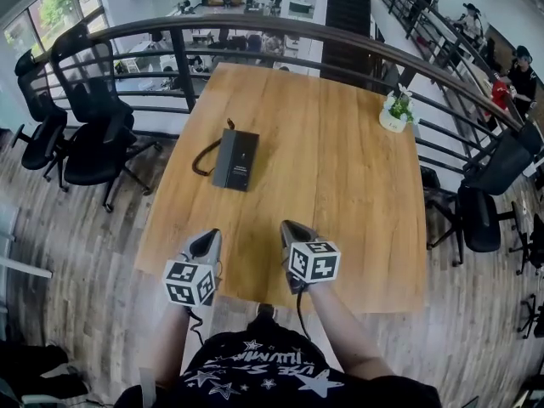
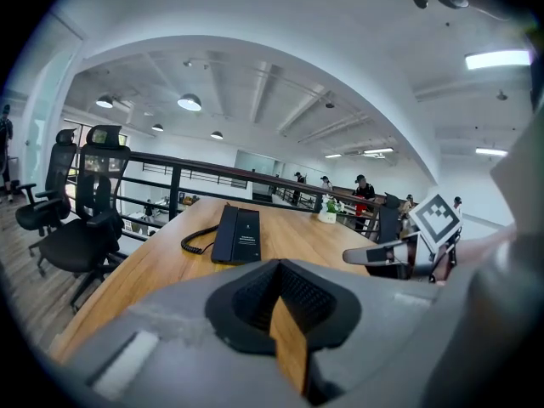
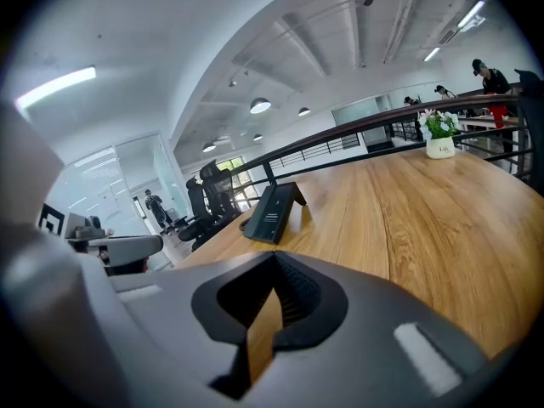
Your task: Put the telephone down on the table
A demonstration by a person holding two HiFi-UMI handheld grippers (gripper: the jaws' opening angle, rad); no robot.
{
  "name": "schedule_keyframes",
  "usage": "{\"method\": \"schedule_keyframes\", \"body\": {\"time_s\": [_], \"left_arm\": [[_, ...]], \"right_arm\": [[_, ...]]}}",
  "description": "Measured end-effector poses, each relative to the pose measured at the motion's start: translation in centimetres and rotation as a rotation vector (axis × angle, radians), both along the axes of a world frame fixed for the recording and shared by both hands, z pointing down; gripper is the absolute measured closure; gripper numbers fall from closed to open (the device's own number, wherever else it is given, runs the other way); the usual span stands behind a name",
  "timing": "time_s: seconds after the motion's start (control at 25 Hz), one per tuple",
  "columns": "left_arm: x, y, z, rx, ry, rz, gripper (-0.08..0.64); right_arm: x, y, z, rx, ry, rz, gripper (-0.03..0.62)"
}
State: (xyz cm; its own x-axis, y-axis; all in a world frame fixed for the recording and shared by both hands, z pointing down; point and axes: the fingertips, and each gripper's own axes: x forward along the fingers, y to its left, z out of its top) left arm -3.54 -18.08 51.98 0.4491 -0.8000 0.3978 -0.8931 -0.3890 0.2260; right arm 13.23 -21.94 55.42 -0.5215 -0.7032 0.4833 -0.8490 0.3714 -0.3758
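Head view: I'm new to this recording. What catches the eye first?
A black telephone lies on the left half of a wooden table, its cord curling to its left. At the near edge, the left gripper and right gripper hover side by side, both shut and empty, well short of it. A small potted plant sits at the far right corner.

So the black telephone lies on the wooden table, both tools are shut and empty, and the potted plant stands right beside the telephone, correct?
The potted plant is not beside the telephone; it stands far from it, near the far right corner of the table, as the head view shows. The rest holds: telephone on the wooden table, left tool and right tool shut and empty.
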Motion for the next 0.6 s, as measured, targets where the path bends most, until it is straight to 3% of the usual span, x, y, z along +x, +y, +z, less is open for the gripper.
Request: {"method": "schedule_keyframes", "body": {"time_s": [0.6], "left_arm": [[-2.7, 11.0, -1.7, 0.028, 0.016, 0.054, 0.558]], "right_arm": [[-3.3, 11.2, -2.8, 0.048, -0.003, 0.041, 0.594]]}}
